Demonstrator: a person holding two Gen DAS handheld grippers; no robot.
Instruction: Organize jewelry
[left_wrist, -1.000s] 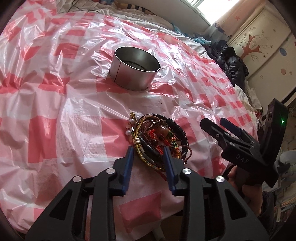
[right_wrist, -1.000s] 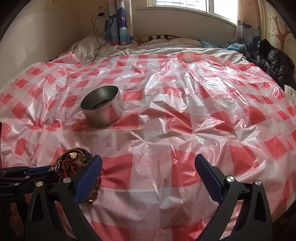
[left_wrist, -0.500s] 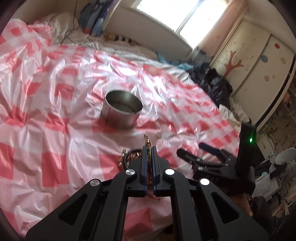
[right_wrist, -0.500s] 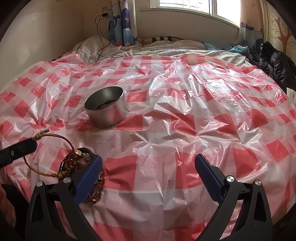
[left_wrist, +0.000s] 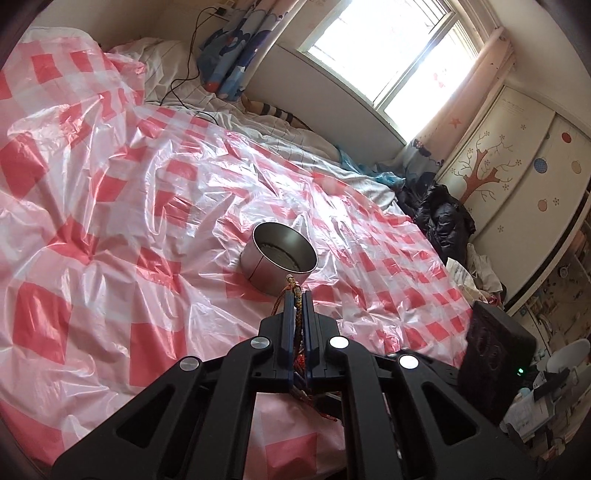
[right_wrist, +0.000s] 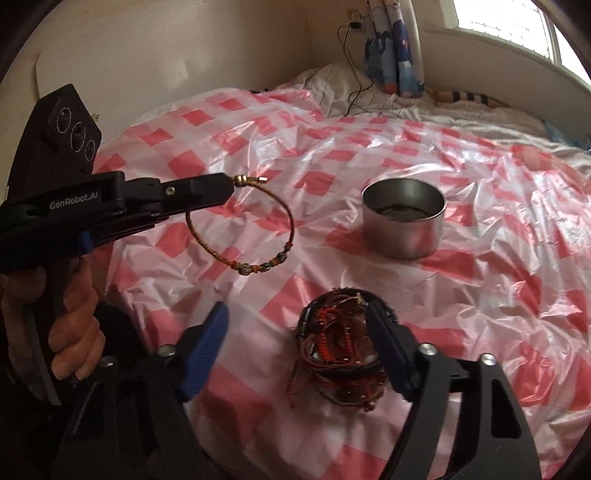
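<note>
My left gripper (left_wrist: 297, 295) is shut on a thin gold-and-orange cord bracelet (right_wrist: 281, 238) and holds it in the air, well above the sheet. The bracelet's loop hangs below the left gripper (right_wrist: 231, 186) in the right wrist view, with small beads at its bottom. A round metal tin (left_wrist: 279, 258) (right_wrist: 403, 221) stands open on the red-and-white checked plastic sheet (left_wrist: 129, 221), beyond the left gripper. My right gripper (right_wrist: 299, 328) is open, its fingers on either side of a dark pile of bracelets (right_wrist: 340, 343) on the sheet.
The sheet covers a bed. A white pillow (right_wrist: 332, 88) and a charging cable (left_wrist: 192, 70) lie at the head. Dark clothes (left_wrist: 443, 221) are heaped by a wardrobe (left_wrist: 517, 166) on the right. A window (left_wrist: 388, 48) is behind.
My left gripper closed on the cord bracelet in the pile and lifted it clear. My right gripper moved left over the remaining pile.
</note>
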